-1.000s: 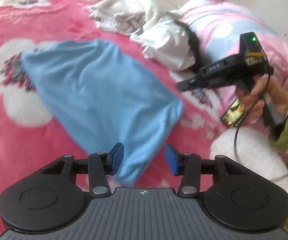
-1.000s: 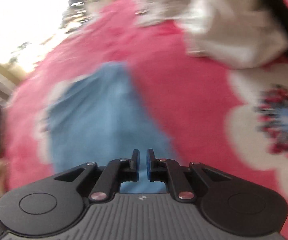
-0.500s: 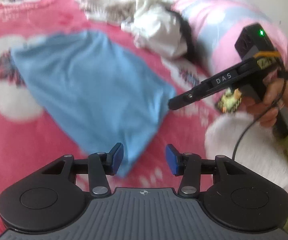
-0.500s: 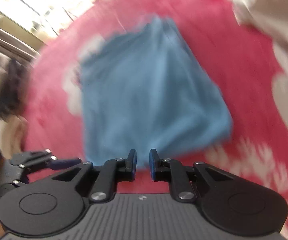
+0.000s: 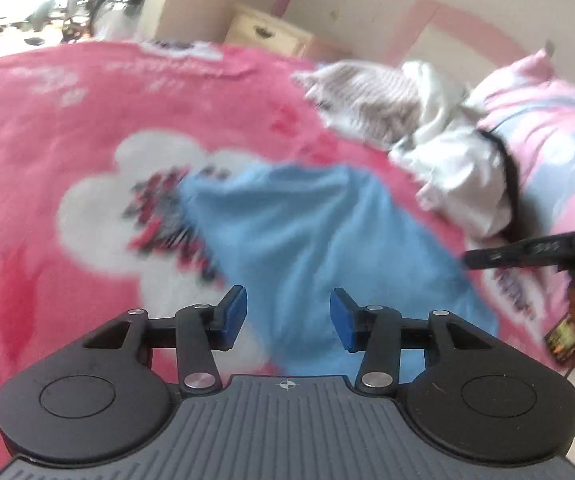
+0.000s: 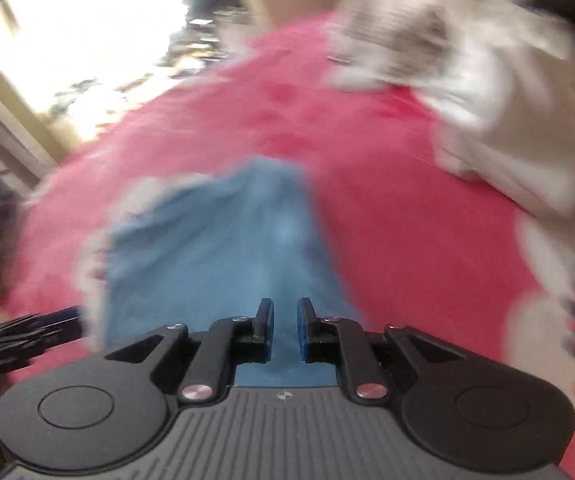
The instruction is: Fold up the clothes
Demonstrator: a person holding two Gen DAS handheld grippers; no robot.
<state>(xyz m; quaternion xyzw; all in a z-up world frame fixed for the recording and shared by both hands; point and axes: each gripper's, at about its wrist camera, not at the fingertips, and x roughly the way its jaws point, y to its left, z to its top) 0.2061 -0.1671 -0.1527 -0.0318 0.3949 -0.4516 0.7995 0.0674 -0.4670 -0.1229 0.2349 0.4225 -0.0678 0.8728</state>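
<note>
A light blue garment (image 5: pixel 319 240) lies folded on the pink flowered blanket (image 5: pixel 67 128). My left gripper (image 5: pixel 287 320) is open and empty above the garment's near edge. My right gripper (image 6: pixel 284 328) hovers over the same blue garment (image 6: pixel 215 248) with its jaws a little apart and nothing between them. The right gripper's fingers also show at the right of the left wrist view (image 5: pixel 527 250), just past the garment's right edge. Both views are blurred.
A heap of white and grey clothes (image 5: pixel 419 120) lies at the far side of the bed, also in the right wrist view (image 6: pixel 487 92). A pink and blue pillow (image 5: pixel 547 128) is behind it. A cream drawer unit (image 5: pixel 267 32) stands by the wall.
Both grippers have swung, so the garment sits differently in each view. The right gripper's jaws have opened slightly. The left gripper stays open. The garment lies as before.
</note>
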